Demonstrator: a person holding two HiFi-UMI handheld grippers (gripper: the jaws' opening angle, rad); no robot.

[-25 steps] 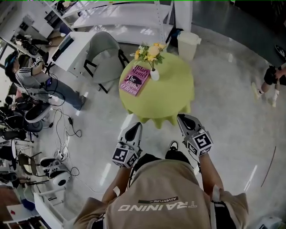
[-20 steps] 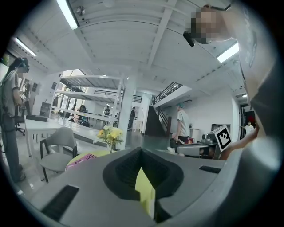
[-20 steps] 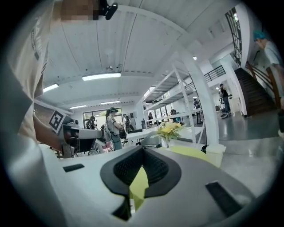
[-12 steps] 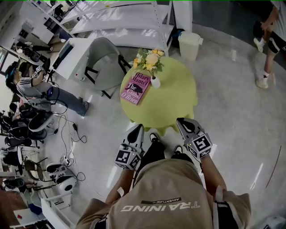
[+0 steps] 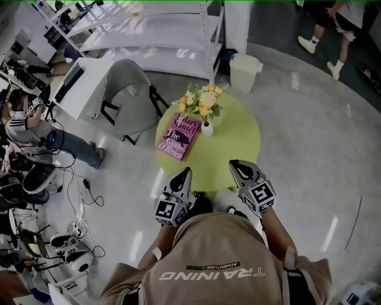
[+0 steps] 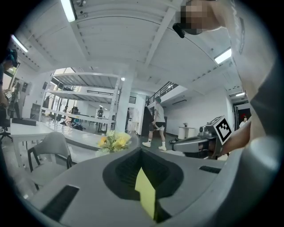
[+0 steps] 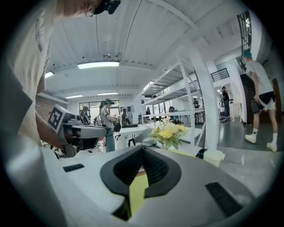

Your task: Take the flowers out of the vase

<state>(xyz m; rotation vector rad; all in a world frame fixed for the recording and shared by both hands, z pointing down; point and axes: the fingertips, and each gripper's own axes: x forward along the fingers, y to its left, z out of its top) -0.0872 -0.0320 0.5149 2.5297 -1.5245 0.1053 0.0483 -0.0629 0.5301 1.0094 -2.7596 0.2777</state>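
On the round, green-draped bench (image 5: 238, 140) ahead of you, far side:

- Flowers (image 5: 202, 102): one bunch, yellow and cream blooms with green leaves. It stands upright in the vase and has not yet been taken out.
- Vase (image 5: 206, 128): small and white, set towards the far edge of the bench, just right of the book.
- Book (image 5: 177, 136): pink cover, lying flat on the left part of the bench with its title side up.

At the near rim of the bench, in your hands:

- Left gripper (image 5: 185, 171): jaws together, nothing between them. Its tip sits over the near left edge of the bench, pointing towards the flowers and well apart from the vase. In the left gripper view the bunch shows just left of the closed tips.
- Right gripper (image 5: 234, 165): jaws together, nothing held. Its tip is over the near part of the bench, level with the left one and equally clear of the vase. In the right gripper view the flowers stand just right of the closed tips.

Around the bench:

- Grey chair (image 5: 128, 89): on the floor at the left, close to the bench.
- Pale bin (image 5: 244, 71): on the floor beyond the bench.
- White shelving rack (image 5: 161, 36): behind the chair.
- Seated person (image 5: 27, 128): far left, among cables.
- Walking person (image 5: 333, 18): top right corner.
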